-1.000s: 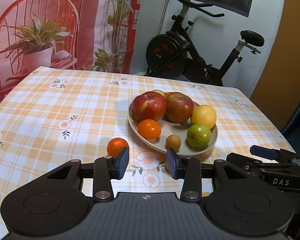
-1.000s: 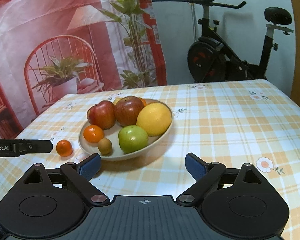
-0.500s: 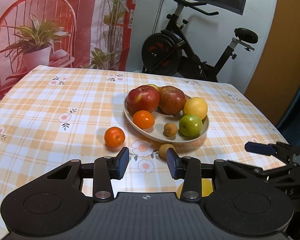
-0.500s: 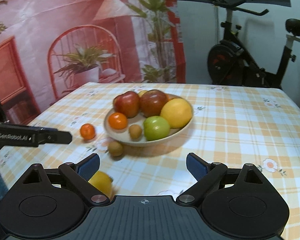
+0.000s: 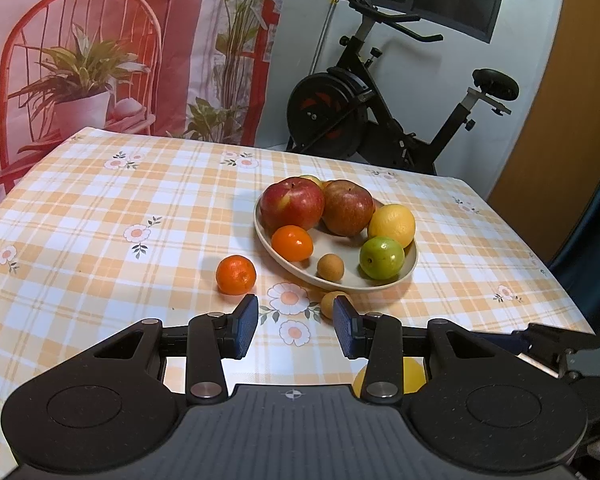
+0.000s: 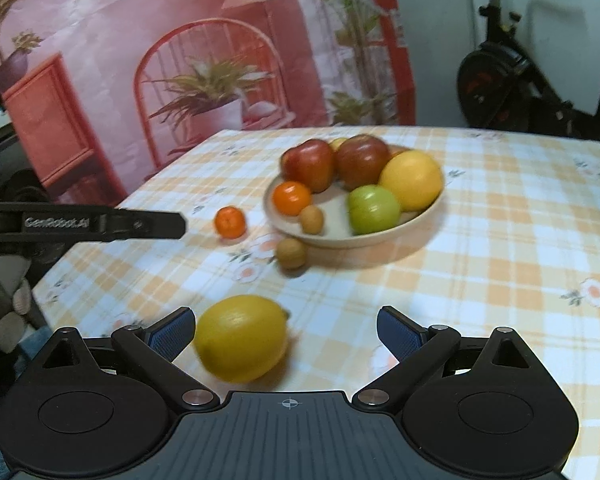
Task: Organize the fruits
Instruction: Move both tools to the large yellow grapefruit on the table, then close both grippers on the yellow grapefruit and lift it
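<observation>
Fruit sorting is mostly done: six fruits sit in the plate, three lie loose on the checked tablecloth.

Still loose: a mandarin left of the plate, a small brown fruit just in front of it, and a lemon nearest the camera. The right gripper has just been opening its jaws; the lemon lies between them against the left pad, ungripped. The left gripper hangs narrowly parted, holding nothing. Only the right view shows the lemon whole; the left view shows merely a yellow sliver behind its own finger.
</observation>
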Demonstrator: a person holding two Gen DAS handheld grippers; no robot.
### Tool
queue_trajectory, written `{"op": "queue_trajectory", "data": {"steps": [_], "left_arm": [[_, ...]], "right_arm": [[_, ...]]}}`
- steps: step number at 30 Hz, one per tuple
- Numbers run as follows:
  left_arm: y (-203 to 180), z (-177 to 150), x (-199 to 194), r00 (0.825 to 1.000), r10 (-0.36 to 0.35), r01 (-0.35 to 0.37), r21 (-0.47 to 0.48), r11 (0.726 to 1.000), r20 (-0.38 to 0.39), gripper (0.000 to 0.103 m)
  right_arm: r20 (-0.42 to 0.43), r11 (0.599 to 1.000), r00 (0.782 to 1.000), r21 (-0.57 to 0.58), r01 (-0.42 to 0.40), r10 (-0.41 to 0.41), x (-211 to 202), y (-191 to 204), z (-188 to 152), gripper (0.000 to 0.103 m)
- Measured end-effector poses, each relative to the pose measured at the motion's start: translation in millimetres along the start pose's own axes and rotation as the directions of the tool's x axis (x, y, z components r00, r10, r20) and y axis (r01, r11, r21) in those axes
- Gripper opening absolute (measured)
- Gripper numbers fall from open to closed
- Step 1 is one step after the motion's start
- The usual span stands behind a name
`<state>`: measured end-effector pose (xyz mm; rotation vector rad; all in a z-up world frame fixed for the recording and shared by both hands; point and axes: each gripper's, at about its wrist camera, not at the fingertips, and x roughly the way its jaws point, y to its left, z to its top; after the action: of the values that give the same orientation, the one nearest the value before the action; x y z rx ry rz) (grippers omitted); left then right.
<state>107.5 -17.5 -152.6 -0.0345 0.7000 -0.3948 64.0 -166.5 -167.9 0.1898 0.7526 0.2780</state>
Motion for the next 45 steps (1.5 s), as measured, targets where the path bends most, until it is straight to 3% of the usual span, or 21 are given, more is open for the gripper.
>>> {"op": "queue_trajectory", "data": {"steps": [5,14,25,30,35,40,45], "left_arm": [[1.8,-0.9,1.8,1.0,-0.004,0.004,-0.01,1.0,-0.006,0.043],[4.3,-2.3,6.2,1.0,-0.012,0.011,-0.027,1.0,-0.022,0.043],[5.4,-0.9,14.0,0.997,-0.044,0.041,-0.044,0.998,-0.067,0.044],[6.9,5.0,29.7,0.977,-0.144,0.13,-0.096,0.987,-0.157,0.043],[5.1,5.1,44.8,0.943,-0.232,0.202,-0.145,0.969,-0.24,0.043],[4.8,0.2,56.2,0.924,-0.257,0.213,-0.179,0.961,-0.282,0.044],[5.0,-1.8,57.6,0.921,-0.269,0.221,-0.192,0.956,-0.282,0.044]], "right_arm": [[-0.046,0.999,0.998,0.014,-0.04,0.041,9.1,2.9,-3.1,0.095],[-0.106,0.994,0.988,0.014,-0.109,0.11,24.7,9.3,-7.3,0.076],[-0.132,0.993,0.985,-0.007,-0.117,0.115,36.7,11.6,-6.1,0.06],[-0.122,0.992,0.989,-0.08,-0.099,0.089,39.9,18.5,-4.2,0.057],[-0.111,0.974,0.993,-0.215,-0.068,0.045,41.9,36.2,-5.9,0.057],[-0.107,0.969,0.993,-0.237,-0.075,0.051,41.4,39.3,-7.8,0.057],[-0.106,0.971,0.993,-0.226,-0.082,0.059,40.5,37.2,-8.2,0.057]]}}
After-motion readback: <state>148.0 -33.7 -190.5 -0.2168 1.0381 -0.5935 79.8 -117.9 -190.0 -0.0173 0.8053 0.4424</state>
